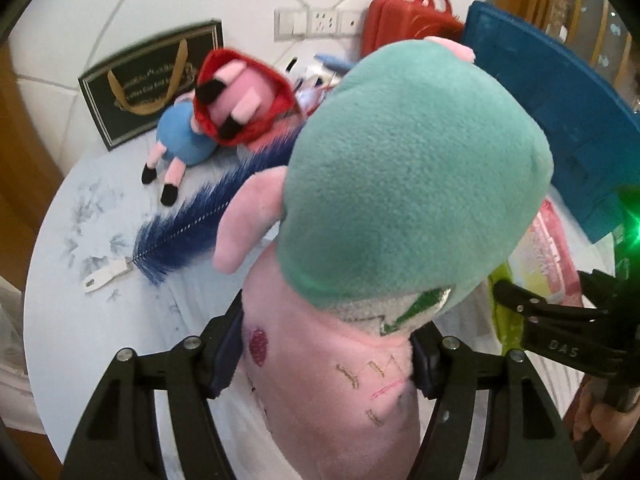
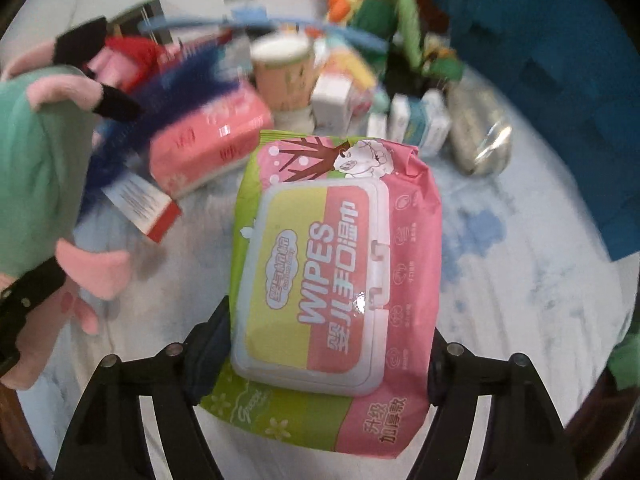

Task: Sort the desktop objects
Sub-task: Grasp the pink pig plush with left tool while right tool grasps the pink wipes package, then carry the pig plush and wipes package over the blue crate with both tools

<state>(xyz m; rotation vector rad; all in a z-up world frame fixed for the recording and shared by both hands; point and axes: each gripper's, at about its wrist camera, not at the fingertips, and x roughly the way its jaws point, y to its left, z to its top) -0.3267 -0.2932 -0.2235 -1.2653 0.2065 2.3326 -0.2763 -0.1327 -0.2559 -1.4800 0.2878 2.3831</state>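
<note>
Both grippers grip now, left gripper (image 1: 326, 364) on the plush pig (image 1: 400, 208), right gripper (image 2: 328, 356) on the wipes pack (image 2: 332, 272); lift them steadily, apart.

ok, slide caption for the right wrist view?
Right gripper clamps a pink-and-green baby wipes pack above the cluttered pale floral tablecloth.

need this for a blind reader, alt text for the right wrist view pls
The right gripper grips a pink and green wipes pack above a cluttered table. Behind it lie a pink tissue pack, a paper cup and small boxes.
</note>
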